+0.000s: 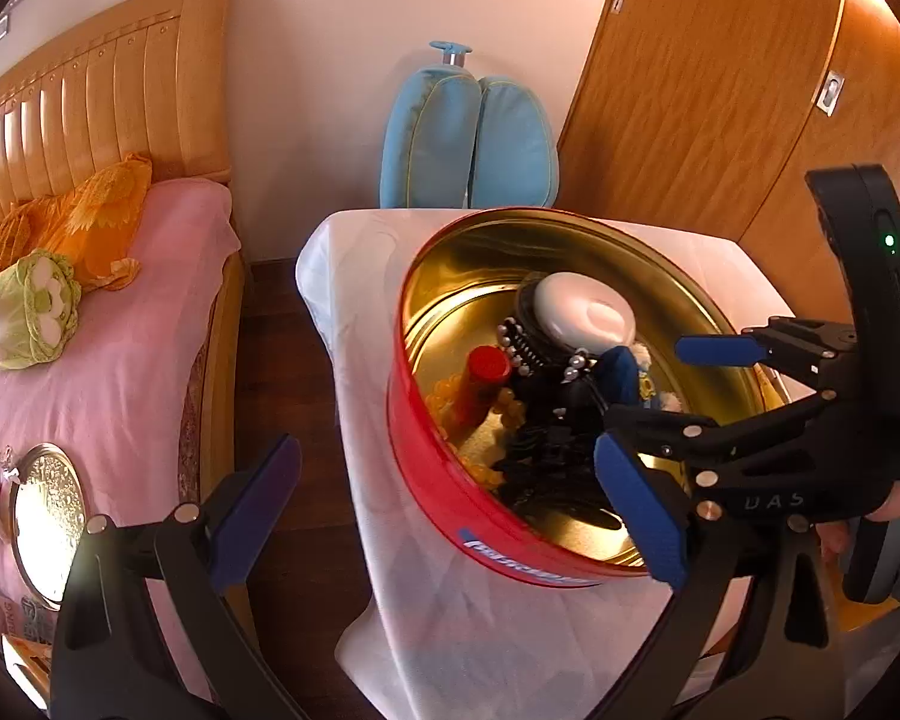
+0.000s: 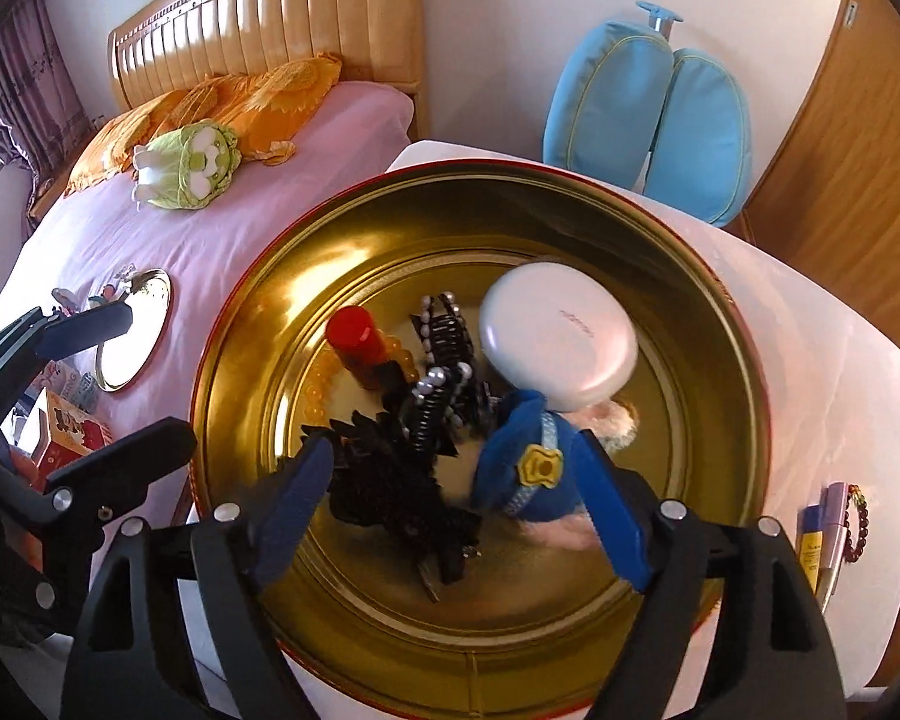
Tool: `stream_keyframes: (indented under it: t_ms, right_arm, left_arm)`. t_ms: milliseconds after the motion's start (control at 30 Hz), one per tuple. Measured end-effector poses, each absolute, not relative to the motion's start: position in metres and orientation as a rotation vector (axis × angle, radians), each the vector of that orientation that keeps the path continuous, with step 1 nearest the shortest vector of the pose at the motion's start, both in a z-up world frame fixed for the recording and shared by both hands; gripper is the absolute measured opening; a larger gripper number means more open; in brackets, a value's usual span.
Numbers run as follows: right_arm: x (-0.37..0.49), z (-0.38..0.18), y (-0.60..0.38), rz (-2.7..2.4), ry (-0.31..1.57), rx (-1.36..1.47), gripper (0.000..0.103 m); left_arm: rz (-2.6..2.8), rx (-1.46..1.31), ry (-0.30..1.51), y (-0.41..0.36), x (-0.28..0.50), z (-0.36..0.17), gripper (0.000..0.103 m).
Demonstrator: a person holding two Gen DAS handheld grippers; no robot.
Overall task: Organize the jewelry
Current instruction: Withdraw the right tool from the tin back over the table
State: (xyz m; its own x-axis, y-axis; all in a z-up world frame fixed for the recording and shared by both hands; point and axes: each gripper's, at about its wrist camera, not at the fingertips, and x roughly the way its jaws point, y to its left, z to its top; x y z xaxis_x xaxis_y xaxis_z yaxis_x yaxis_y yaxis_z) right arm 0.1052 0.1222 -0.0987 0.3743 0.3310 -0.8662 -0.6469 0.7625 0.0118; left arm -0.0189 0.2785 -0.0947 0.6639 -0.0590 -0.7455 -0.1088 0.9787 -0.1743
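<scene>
The tin (image 2: 744,420) is the anchor here: big round thing, red outside, gold inside, sitting on the white-covered worktop (image 2: 840,372) next to the bed (image 2: 150,222); everything's piled mid-tin: black hair claws w/ pearl beads (image 2: 444,384), a red-capped bottle (image 2: 357,342) lying on some amber beads, a white round case (image 2: 561,342) toward the far wall of the tin, and a blue plush charm (image 2: 528,468) on the near side.

What could go wrong imo: the pile is tangled and blurry, so closing on it could drag two clips at once or snag the bead string; the white case sits tilted on top of stuff and prob slides if anything under it gets pulled; also a dark bead bracelet (image 2: 857,522) and a couple of tubes are outside the tin near the worktop edge on its right side, easy to knock off w/ an elbow.

Pose: right claw (image 2: 450,510) hangs over the near rim of the tin pointing steeply down, jaws spread wide, one either side of the plush/black clip pile, pads not pressing on anything; left claw (image 1: 450,522) is off the tin's left side twd the bed, angled down, also spread wide w/ nothing in it; the tin's lid (image 2: 135,330) is lying on the bed.
</scene>
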Motion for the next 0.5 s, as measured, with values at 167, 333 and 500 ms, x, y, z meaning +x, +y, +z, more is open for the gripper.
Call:
stream_keyframes:
  t_ms: [167,333,500]
  right_arm:
    - [0.103,-0.087,0.065,0.593,0.960,-0.300,0.084]
    - [0.101,-0.084,-0.010,0.530,0.928,-0.192,0.087]
    - [0.104,-0.098,-0.088,0.468,0.966,-0.118,0.087]
  left_arm:
    - [0.004,-0.206,0.807,0.244,-0.016,-0.081,0.096]
    - [-0.026,-0.140,0.813,0.197,-0.004,-0.077,0.096]
    - [-0.029,-0.097,0.823,0.137,0.012,-0.068,0.096]
